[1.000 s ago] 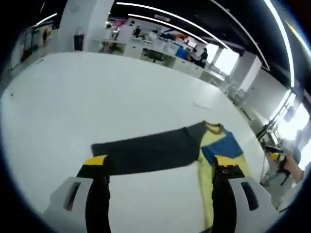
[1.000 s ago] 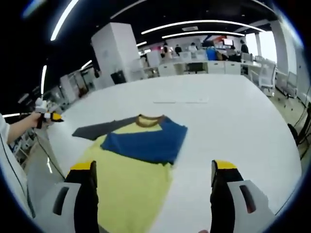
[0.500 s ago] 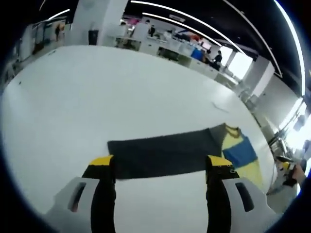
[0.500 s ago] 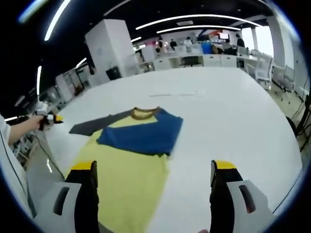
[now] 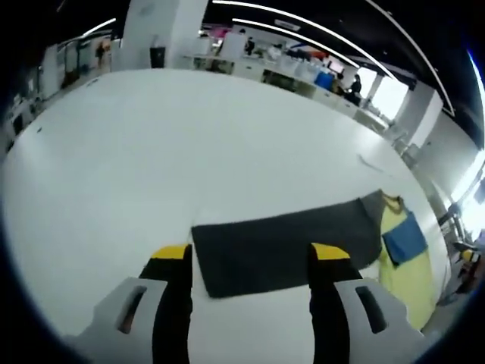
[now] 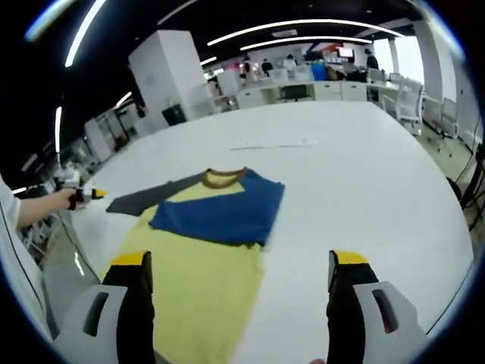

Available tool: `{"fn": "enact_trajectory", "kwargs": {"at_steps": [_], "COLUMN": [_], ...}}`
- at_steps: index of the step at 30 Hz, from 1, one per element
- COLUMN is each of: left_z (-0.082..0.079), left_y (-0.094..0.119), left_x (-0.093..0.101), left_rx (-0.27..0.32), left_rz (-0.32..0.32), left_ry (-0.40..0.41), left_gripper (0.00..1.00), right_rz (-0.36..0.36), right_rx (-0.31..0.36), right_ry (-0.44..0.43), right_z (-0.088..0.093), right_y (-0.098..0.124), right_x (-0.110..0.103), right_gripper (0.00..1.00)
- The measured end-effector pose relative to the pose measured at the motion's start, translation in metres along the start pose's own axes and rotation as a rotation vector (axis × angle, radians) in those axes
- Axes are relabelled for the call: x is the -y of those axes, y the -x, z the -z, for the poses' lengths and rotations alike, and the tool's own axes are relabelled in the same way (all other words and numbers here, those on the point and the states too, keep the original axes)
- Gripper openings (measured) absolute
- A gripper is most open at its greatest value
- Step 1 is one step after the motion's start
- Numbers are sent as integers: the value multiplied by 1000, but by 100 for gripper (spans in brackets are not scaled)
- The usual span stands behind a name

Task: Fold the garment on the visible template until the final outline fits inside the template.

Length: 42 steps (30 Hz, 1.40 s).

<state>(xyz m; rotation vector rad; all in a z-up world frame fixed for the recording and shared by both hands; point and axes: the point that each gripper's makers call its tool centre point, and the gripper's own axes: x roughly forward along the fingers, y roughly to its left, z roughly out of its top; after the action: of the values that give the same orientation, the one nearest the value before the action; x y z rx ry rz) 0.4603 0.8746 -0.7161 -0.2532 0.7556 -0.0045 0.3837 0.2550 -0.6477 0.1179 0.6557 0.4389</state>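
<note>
A long-sleeved shirt lies flat on the white table [image 6: 364, 174]. Its yellow body [image 6: 197, 273] points toward my right gripper [image 6: 239, 264], whose open jaws hover above the hem and hold nothing. A blue sleeve [image 6: 220, 214] is folded across the chest below the brown collar [image 6: 223, 178]. The grey sleeve [image 5: 280, 246] stretches out sideways. Its cuff end lies between the open jaws of my left gripper [image 5: 250, 258], just above the cloth. In the right gripper view, a hand holds the left gripper [image 6: 95, 194] at the grey sleeve's [image 6: 148, 199] tip.
A thin pale mark [image 6: 273, 145] lies on the table beyond the collar. The table's edge [image 6: 455, 250] curves past the right jaw. Office desks, chairs and people [image 6: 303, 76] stand far behind. A white pillar [image 6: 170, 80] rises at the back left.
The left gripper view has moved closer along the grey sleeve, so its cuff end now sits between the jaws. The right gripper view is almost the same.
</note>
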Motion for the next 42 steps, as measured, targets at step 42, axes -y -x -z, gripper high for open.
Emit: {"fn": "enact_trajectory", "kwargs": {"at_steps": [42], "left_z": [2], "left_y": [-49], "left_x": [-54], "left_rx": [-22], "left_rz": [-186], "left_ry": [-110], "left_gripper": [23], "right_rz": [32], "right_rx": [-21], "right_ry": [-57], "right_z": [8], "right_y": [-6], "right_x": [13], "right_gripper": [94]}}
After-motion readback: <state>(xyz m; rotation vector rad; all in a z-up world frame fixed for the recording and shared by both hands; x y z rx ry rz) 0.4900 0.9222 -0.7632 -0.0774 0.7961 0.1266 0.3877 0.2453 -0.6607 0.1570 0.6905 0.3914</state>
